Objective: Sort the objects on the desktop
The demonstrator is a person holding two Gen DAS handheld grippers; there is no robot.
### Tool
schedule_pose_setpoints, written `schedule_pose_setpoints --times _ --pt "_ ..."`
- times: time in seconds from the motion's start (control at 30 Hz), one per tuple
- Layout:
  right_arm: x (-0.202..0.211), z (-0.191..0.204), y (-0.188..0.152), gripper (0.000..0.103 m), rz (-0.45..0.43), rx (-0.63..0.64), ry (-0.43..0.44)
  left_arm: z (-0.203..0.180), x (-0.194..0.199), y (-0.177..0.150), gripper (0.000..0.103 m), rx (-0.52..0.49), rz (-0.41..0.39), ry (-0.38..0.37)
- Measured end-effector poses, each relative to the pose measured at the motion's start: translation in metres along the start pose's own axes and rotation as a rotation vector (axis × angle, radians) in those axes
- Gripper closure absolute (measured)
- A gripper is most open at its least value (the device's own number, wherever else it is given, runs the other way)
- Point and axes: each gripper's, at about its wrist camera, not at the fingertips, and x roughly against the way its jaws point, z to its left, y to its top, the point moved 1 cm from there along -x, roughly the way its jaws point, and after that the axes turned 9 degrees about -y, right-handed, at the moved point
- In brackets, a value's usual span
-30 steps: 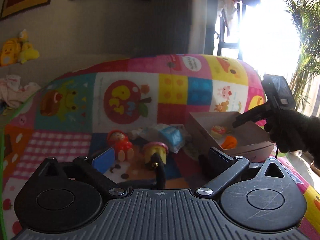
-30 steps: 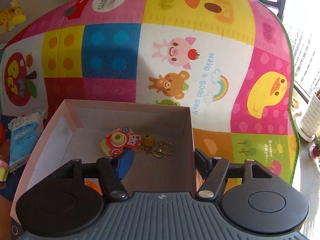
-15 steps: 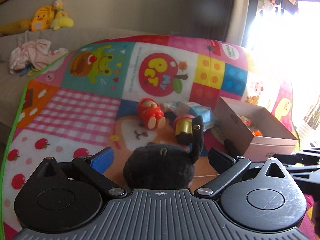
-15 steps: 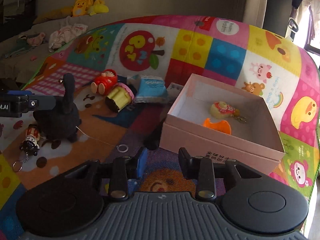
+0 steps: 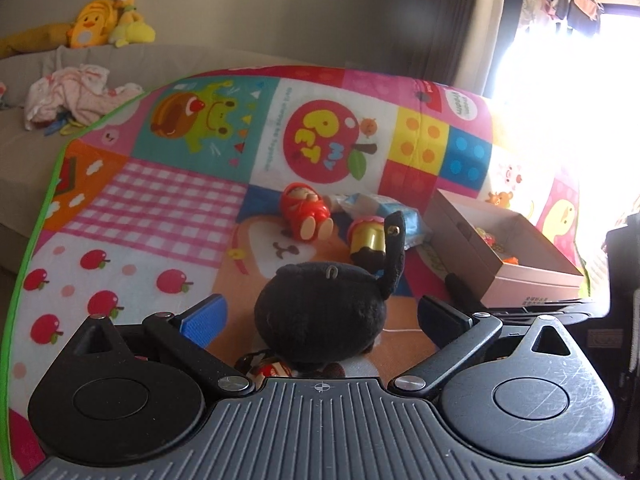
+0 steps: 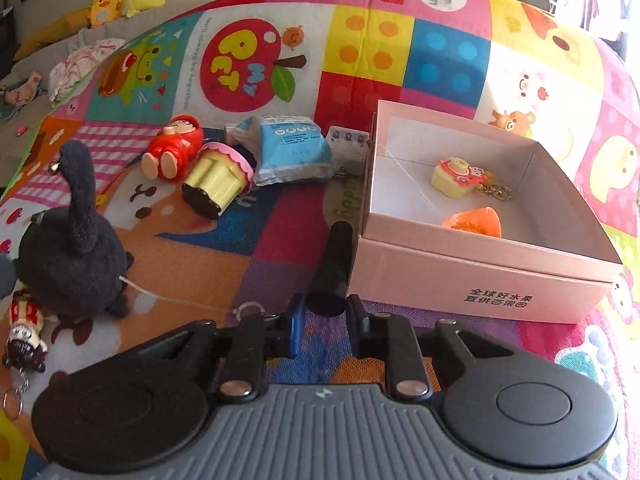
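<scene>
The right claw [image 6: 325, 320] has just been closing, its jaws nearly clamped around the black cylinder [image 6: 333, 267] lying beside the pink box [image 6: 480, 276], which holds a keychain charm [image 6: 460, 174] and an orange piece [image 6: 474, 220]. The left claw [image 5: 320, 314] stands apart around the black plush [image 5: 320, 316].

My right gripper [image 6: 326, 316] jaws have just been closing, black cylinder [image 6: 333, 266] between them. Cylinder lies just left of pink box [image 6: 472, 280]. Black plush [image 6: 72, 256] well left of box.

daylight floods from the window [image 5: 580, 92], blowing out that side, perhaps hiding detail; fisheye bends edges.
</scene>
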Motion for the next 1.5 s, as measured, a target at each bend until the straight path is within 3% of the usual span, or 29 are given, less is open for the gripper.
schedule_pose_setpoints --times 0.1,0.23,0.4,0.5,0.57,0.67,0.77,0.87,1.0,1.03,1.1,1.17,1.23,1.5 --pt "0.023 -0.02 -0.018 0.082 -0.004 0.05 0.05 -0.005 0.001 0.001 0.0 -0.014 -0.003 -0.007" --pt "0.042 -0.051 -0.041 0.085 -0.014 0.088 -0.008 -0.018 -0.002 0.001 0.0 -0.043 0.006 -0.025" --pt "0.033 -0.095 -0.052 0.082 -0.07 0.061 -0.278 -0.037 -0.006 0.0 0.0 -0.085 0.024 -0.037" --pt "0.034 -0.11 -0.051 0.071 -0.06 -0.018 -0.205 -0.048 -0.004 0.001 0.0 -0.121 0.023 -0.044" --pt "0.04 -0.107 -0.052 0.052 -0.086 -0.035 -0.128 -0.054 -0.003 0.002 0.0 -0.141 0.02 -0.045" --pt "0.047 -0.084 -0.052 0.039 -0.13 0.012 -0.013 -0.061 -0.004 0.004 0.0 -0.159 0.023 -0.043" --pt "0.041 -0.057 -0.049 0.03 -0.132 0.093 0.03 -0.065 -0.008 0.002 0.0 -0.157 0.043 -0.036" --pt "0.027 -0.039 -0.049 0.025 -0.129 0.165 -0.024 -0.07 -0.008 -0.007 0.0 -0.158 0.057 -0.039" --pt "0.011 -0.046 -0.048 0.018 -0.16 0.155 -0.264 -0.075 -0.008 -0.023 0.0 -0.194 0.082 -0.042" --pt "0.01 -0.051 -0.047 0.018 -0.153 0.134 -0.288 -0.075 -0.008 -0.025 0.0 -0.206 0.082 -0.034" --pt "0.01 -0.064 -0.049 0.016 -0.12 0.08 -0.243 -0.071 -0.008 -0.025 0.0 -0.21 0.07 0.011" --pt "0.011 -0.07 -0.054 0.004 -0.087 0.05 -0.191 -0.061 -0.009 -0.019 0.0 -0.175 0.056 0.048" --pt "0.016 -0.071 -0.06 0.0 -0.09 0.047 -0.176 -0.048 -0.008 -0.011 0.0 -0.129 0.047 0.076" --pt "0.018 -0.063 -0.064 0.0 -0.093 0.081 -0.18 -0.023 -0.053 0.002 0.0 -0.039 0.148 0.151"
